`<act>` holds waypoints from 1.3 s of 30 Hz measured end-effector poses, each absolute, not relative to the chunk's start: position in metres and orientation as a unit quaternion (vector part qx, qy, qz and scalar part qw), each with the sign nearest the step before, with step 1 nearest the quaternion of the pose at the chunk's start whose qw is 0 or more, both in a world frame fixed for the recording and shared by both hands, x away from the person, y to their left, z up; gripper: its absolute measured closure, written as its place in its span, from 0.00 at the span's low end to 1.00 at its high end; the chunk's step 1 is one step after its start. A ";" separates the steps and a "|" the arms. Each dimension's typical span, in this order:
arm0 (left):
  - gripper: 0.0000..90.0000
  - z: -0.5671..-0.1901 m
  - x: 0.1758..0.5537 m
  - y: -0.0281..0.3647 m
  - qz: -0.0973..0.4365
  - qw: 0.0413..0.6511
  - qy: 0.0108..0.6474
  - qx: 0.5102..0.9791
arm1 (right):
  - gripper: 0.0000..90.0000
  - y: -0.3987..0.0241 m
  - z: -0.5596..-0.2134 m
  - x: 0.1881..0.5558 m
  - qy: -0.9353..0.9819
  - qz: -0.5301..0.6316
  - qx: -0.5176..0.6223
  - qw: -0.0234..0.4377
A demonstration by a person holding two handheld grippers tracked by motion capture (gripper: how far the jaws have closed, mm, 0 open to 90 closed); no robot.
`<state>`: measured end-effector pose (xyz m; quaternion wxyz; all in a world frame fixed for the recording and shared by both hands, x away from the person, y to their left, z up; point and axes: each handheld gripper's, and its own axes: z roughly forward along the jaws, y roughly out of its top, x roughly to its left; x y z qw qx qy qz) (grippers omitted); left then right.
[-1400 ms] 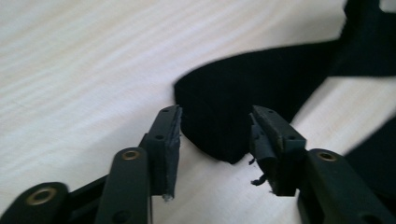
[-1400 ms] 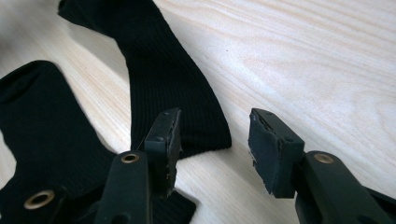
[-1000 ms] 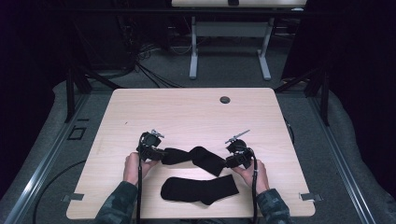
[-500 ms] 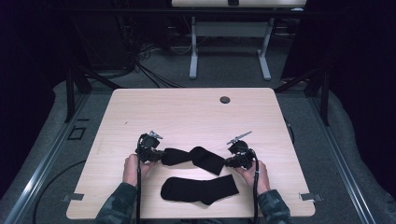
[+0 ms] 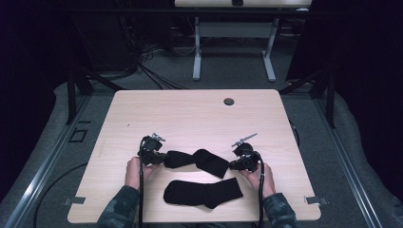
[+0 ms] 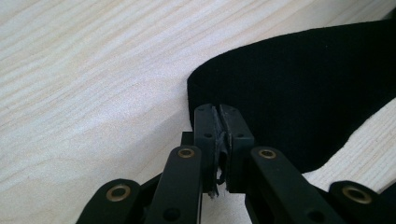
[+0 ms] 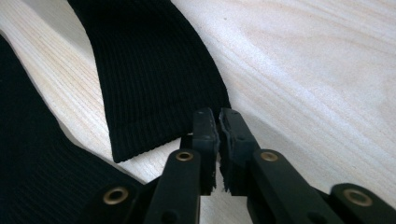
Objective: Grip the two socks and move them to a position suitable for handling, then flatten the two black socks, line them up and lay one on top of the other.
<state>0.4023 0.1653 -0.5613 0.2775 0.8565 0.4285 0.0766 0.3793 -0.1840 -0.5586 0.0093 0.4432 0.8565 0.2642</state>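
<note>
Two black ribbed fabric socks lie on the pale wood-grain tabletop [image 5: 190,114]. The farther sock [image 5: 197,159] is bent in the middle and stretched between the two tools; the nearer sock [image 5: 203,192] lies flat just in front of it, close to the person's edge.

The left gripper [image 5: 161,159] has its jaws pressed together at the rounded end of the farther sock; in the left gripper view a thin bit of fabric looks pinched betw. them, so it seems to be holding by the very edge. The right gripper [image 5: 231,166] has its jaws nearly closed w/ a thin gap at the corner of the sock's ribbed cuff [image 7: 154,79]; whether any cloth is actually caught there can't be told.

Risks, as a judgement: both grips are shallow, so any pull apart or lift could slip the fabric free, esp. on the right. A one-sided hold would drag the sock sideways, maybe onto the nearer sock, bunching both
</note>
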 end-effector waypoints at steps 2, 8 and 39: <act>0.96 -0.561 0.402 0.165 0.078 0.277 0.428 0.857 | 0.84 -0.187 -0.556 0.379 0.852 0.273 0.447 0.005; 0.96 -0.562 0.403 0.167 0.074 0.282 0.426 0.857 | 0.62 -0.192 -0.546 0.383 0.835 0.300 0.462 0.009; 0.97 -0.562 0.400 0.167 0.073 0.284 0.430 0.854 | 0.94 -0.163 -0.504 0.384 0.875 0.279 0.350 0.185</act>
